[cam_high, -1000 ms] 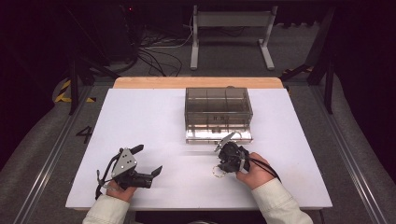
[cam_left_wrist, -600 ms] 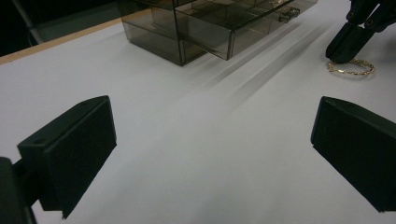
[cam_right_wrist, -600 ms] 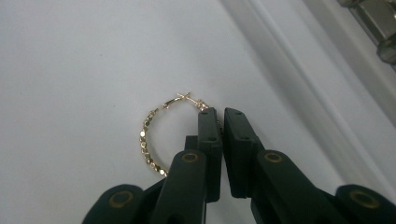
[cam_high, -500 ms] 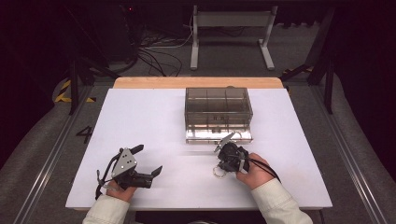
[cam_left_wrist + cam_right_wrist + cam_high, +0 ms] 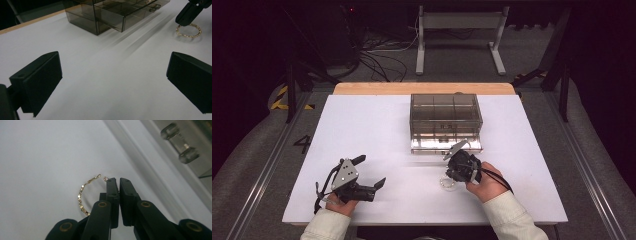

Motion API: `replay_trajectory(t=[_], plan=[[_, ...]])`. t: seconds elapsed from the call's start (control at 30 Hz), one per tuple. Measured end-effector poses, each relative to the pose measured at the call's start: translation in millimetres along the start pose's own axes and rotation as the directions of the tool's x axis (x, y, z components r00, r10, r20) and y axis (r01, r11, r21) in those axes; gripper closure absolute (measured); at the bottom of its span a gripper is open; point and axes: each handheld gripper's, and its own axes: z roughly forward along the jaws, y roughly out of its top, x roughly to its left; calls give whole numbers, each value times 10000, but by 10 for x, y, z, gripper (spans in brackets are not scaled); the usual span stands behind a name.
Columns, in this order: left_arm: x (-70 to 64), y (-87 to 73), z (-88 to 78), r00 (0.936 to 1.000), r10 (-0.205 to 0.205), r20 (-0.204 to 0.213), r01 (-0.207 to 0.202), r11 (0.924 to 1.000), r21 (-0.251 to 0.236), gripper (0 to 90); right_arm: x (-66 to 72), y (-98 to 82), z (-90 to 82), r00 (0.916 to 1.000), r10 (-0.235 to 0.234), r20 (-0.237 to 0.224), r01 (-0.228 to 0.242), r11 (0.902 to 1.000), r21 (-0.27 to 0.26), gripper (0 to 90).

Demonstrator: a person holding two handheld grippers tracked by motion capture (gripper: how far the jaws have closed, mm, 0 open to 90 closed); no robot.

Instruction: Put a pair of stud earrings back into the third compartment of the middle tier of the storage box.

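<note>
A thin gold bracelet point(image 5: 447, 182) lies on the white table point(image 5: 377, 125) in front of the clear box. My right gripper point(image 5: 451, 175) points down at it. In the right gripper view the jaws point(image 5: 117, 180) stand almost together. The bracelet point(image 5: 81, 197) runs under them on its right side, so that part of the ring is hidden. The left gripper view shows the right gripper point(image 5: 186, 17) resting on the edge of the bracelet point(image 5: 188, 31). My left gripper point(image 5: 371, 170) sits at the front left of the table, open, with nothing between its jaws point(image 5: 113, 62).
A smoky clear box point(image 5: 446, 120) with several compartments stands at the middle back of the table. Its bottom drawer point(image 5: 444, 146) is pulled out toward me, and its clear knob point(image 5: 180, 143) is close to my right gripper. Bare table lies between the two grippers.
</note>
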Motion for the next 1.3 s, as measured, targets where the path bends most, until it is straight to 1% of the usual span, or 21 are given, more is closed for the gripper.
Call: replay_trajectory(t=[0.13, 0.6, 0.83, 0.9, 0.93, 1.0, 1.3], plan=[[0, 0, 0, 10000, -11, -14, 11, 10000, 12, 8, -16, 1, -71, 10000, 64, 63, -62, 9995, -301, 871], [1, 0, 0, 10000, -16, -14, 16, 10000, 14, 8, -32, -1, -123, 9998, 133, 160, -125, 9985, -525, 871], [0, 0, 0, 10000, -7, -19, 7, 10000, 17, 8, -49, -8, -164, 9995, 171, 282, -151, 9973, -712, 871], [0, 0, 1, 10000, -11, -20, 11, 10000, 15, 8, -65, -12, -186, 9992, 200, 343, -171, 9963, -841, 871], [0, 0, 1, 10000, -9, -20, 9, 10000, 16, 8, -70, -14, -200, 9987, 324, 394, -286, 9952, -940, 871], [-1, 0, 0, 10000, -4, -19, 4, 10000, 15, 8, -93, -22, -229, 9982, 385, 450, -336, 9938, -1057, 871], [-1, 0, 1, 10000, -2, -24, 2, 10000, 19, 8, -176, -51, -356, 9936, 788, 808, -645, 9838, -1671, 871]])
